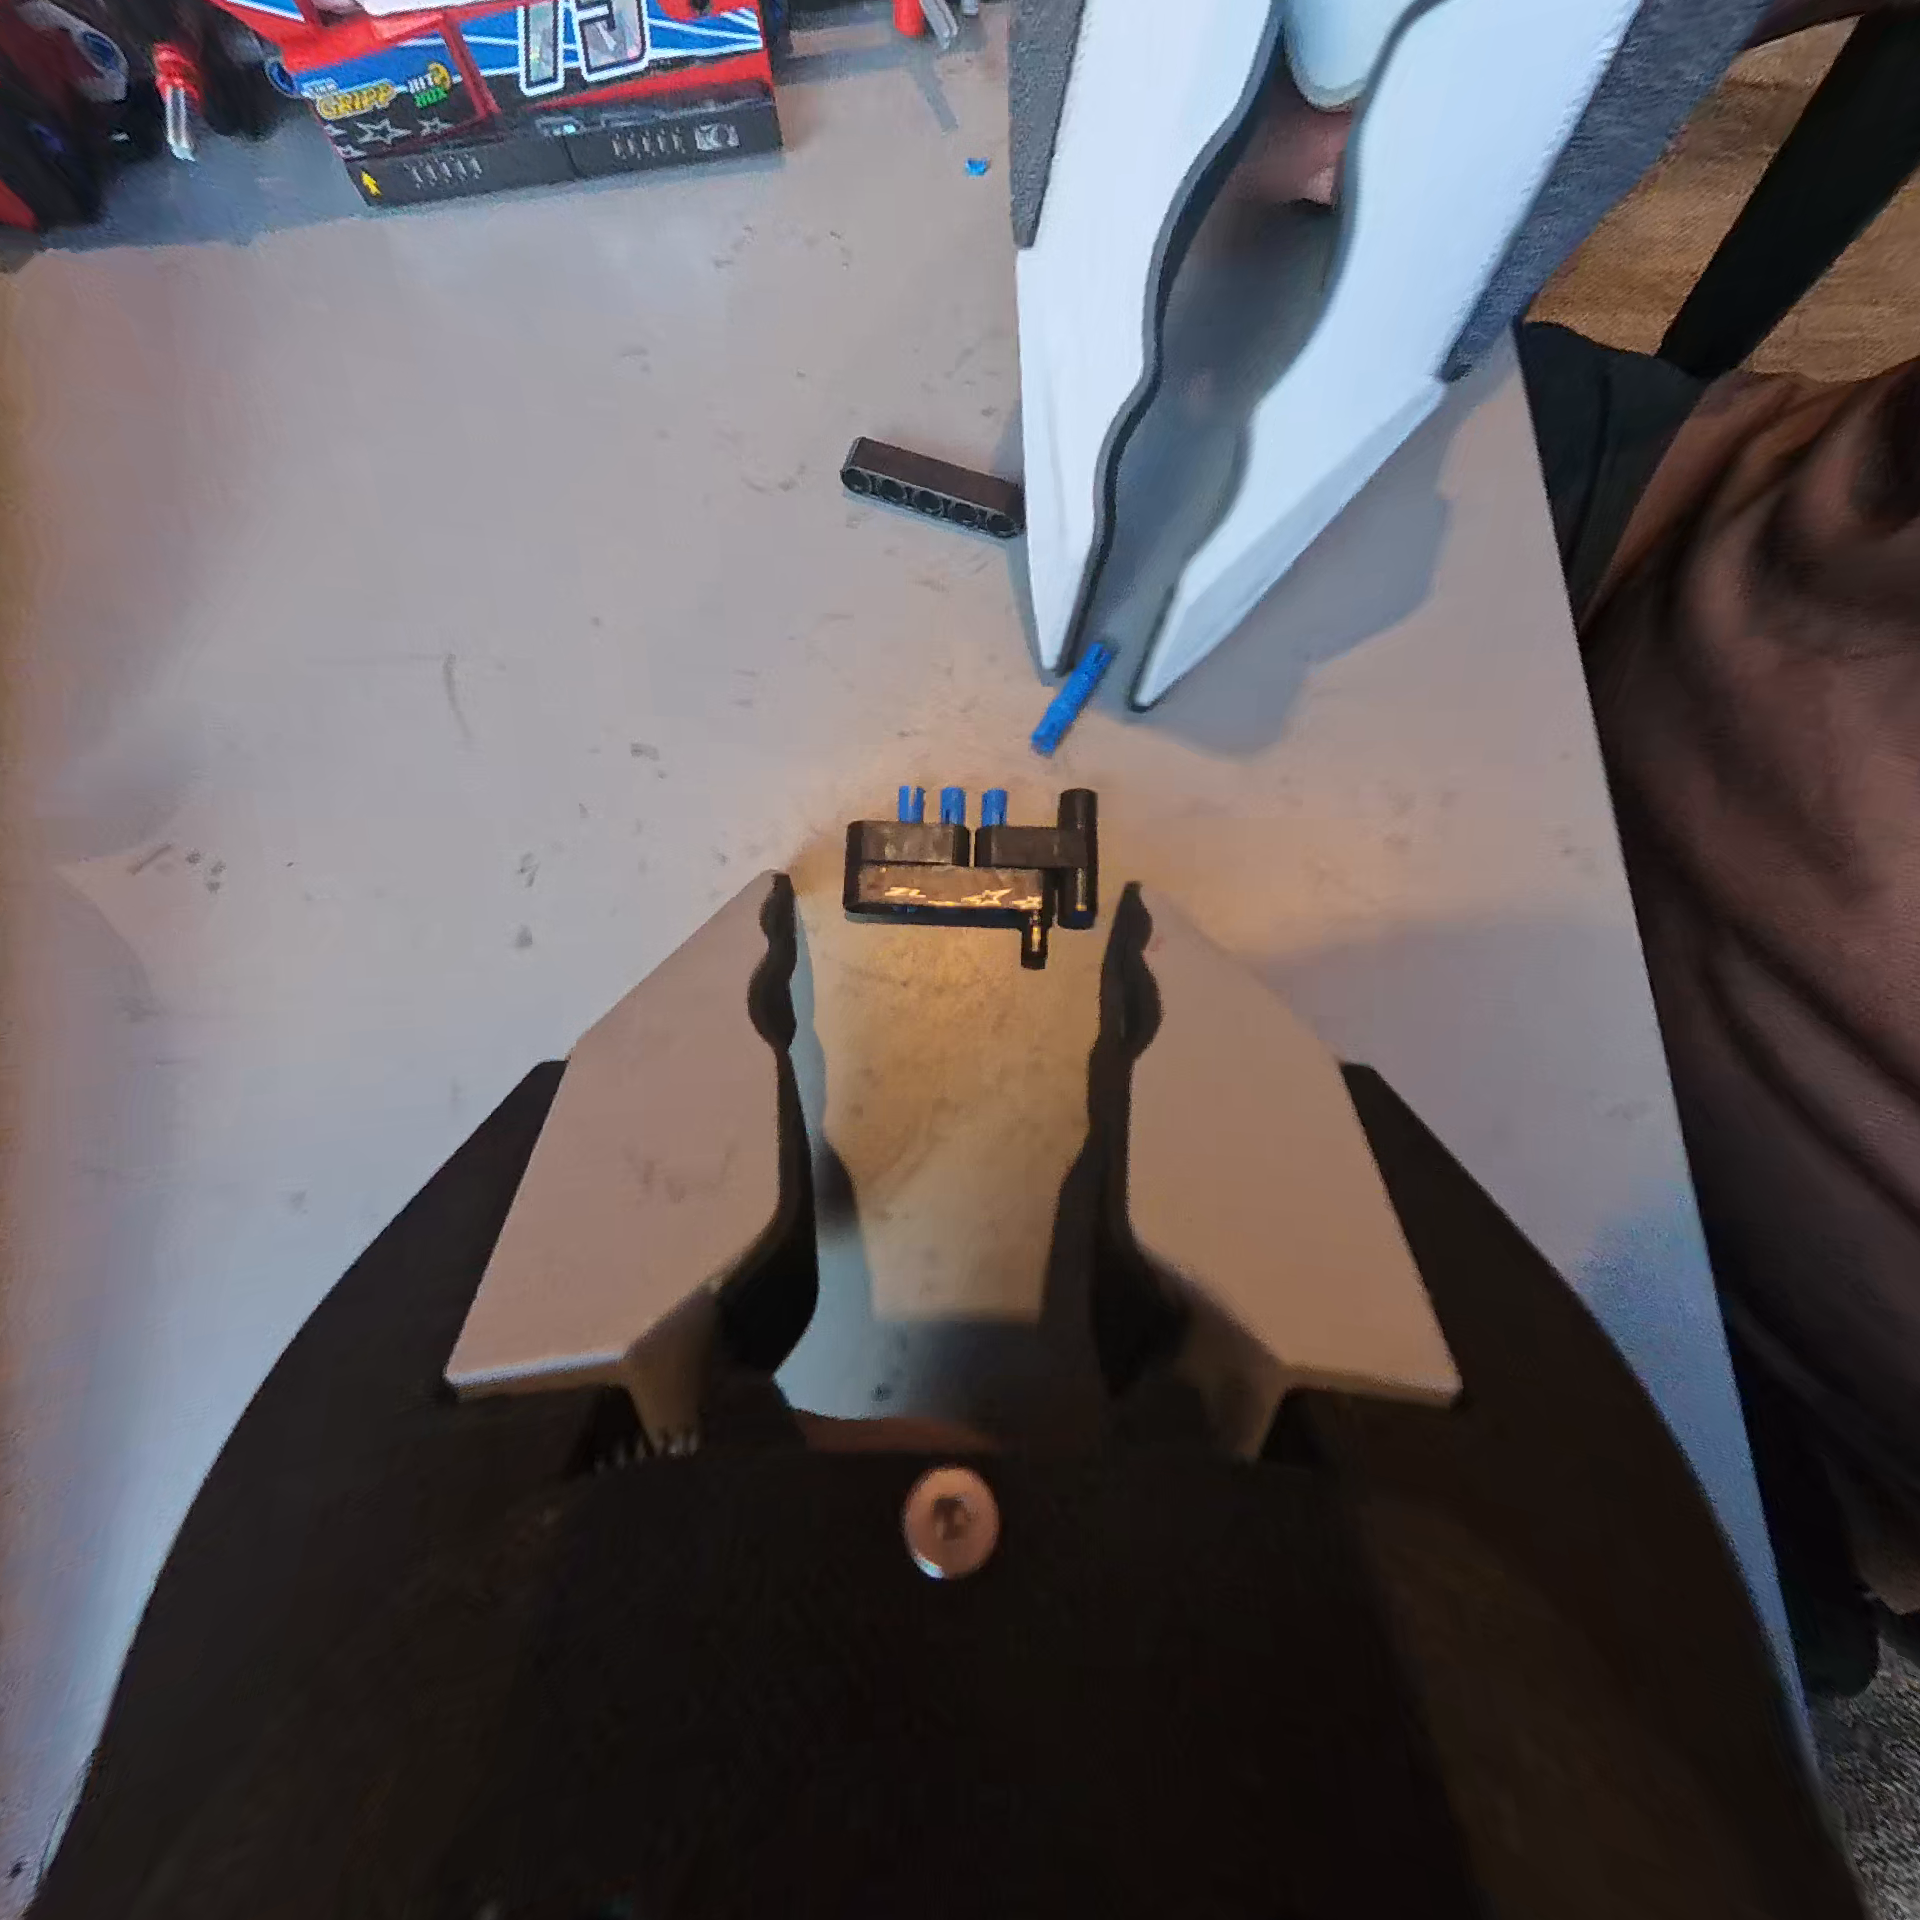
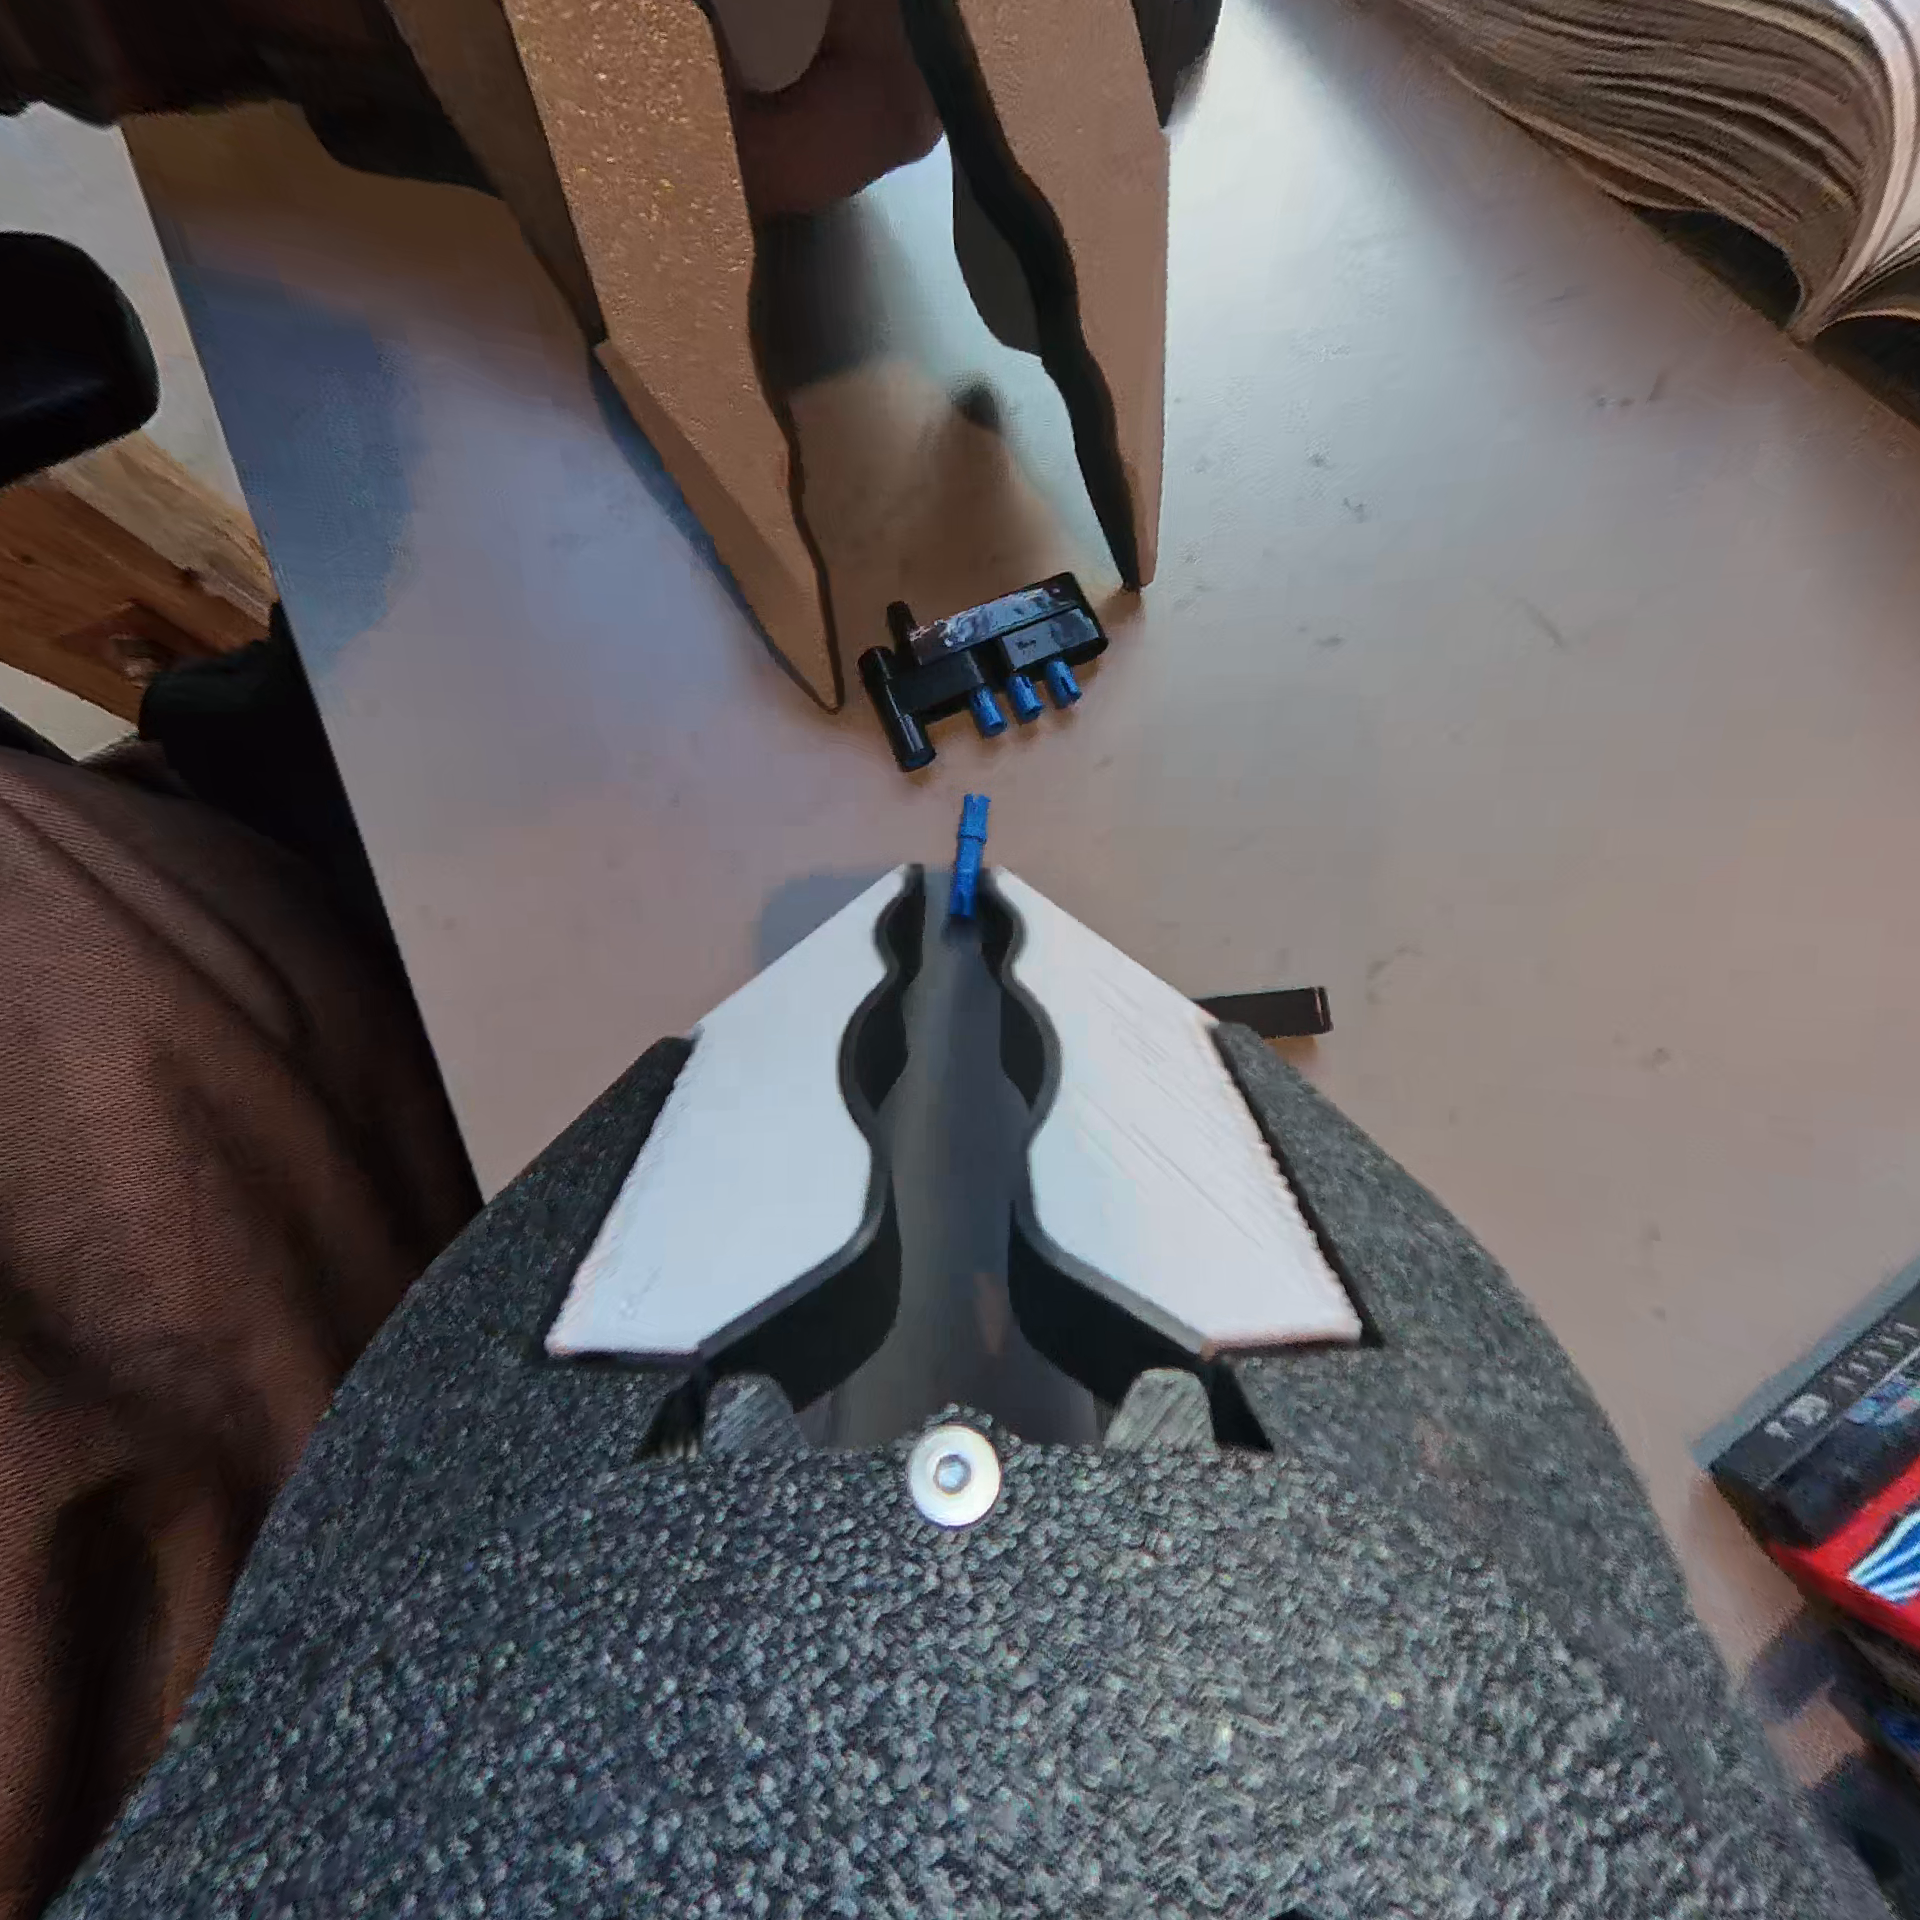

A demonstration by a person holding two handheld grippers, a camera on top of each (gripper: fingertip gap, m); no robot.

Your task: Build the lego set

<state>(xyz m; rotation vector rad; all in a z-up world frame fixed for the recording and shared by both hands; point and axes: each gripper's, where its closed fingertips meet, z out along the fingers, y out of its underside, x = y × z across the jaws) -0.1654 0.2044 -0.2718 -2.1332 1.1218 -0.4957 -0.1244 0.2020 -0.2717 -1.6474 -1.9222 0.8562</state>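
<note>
A small black lego assembly point(image 1: 961, 871) with three blue pins sticking out lies on the table, also in the right wrist view point(image 2: 982, 655). My left gripper point(image 1: 954, 894) is open and empty, its tips just short of the assembly on either side; it shows from the front in the right wrist view point(image 2: 982, 644). My right gripper point(image 2: 956, 878) is shut on a blue pin point(image 2: 968, 854), which points at the assembly a short way off. In the left wrist view the right gripper point(image 1: 1103, 675) holds the blue pin point(image 1: 1072, 698) slanted down near the table.
A loose black beam point(image 1: 930, 488) lies on the table behind the right gripper, its end visible in the right wrist view point(image 2: 1273, 1010). The lego box point(image 1: 540, 94) stands at the back left. An open booklet point(image 2: 1704, 135) lies nearby. A person's brown clothing point(image 1: 1766, 831) borders the table edge. The gap from one gripper's tips to the other's is roughly 5 cm.
</note>
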